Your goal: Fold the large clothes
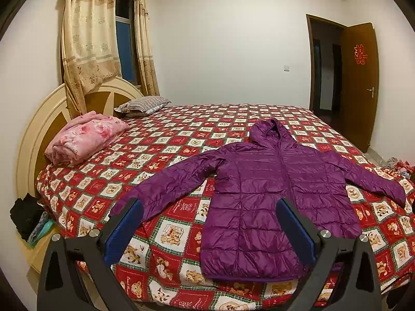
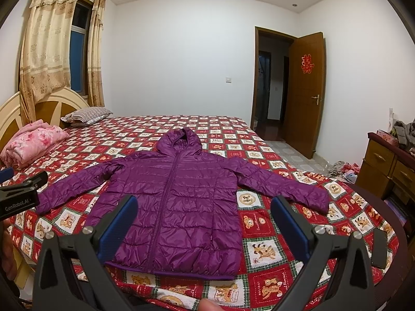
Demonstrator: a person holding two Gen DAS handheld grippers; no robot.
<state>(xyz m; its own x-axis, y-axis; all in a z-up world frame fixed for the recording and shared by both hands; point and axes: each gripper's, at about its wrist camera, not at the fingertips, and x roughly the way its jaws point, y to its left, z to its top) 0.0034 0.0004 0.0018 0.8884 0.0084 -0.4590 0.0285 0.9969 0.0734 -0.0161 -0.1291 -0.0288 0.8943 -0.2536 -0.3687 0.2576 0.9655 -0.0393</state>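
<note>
A purple hooded puffer jacket (image 1: 262, 197) (image 2: 176, 197) lies flat and face up on the bed, zipped, both sleeves spread out to the sides, hood pointing to the far wall. My left gripper (image 1: 207, 207) hovers open above the near hem, left of the jacket's middle, nothing between its blue pads. My right gripper (image 2: 203, 204) is open too, held over the jacket's lower half and holding nothing. The left gripper's body (image 2: 18, 194) shows at the left edge of the right wrist view.
The bed wears a red checked quilt (image 1: 166, 160) (image 2: 285, 223). A folded pink blanket (image 1: 83, 137) and a striped pillow (image 1: 142, 105) sit by the headboard. A wooden dresser (image 2: 384, 165) stands right, clothes litter the floor (image 2: 342, 168), and the door (image 2: 306, 93) is ajar.
</note>
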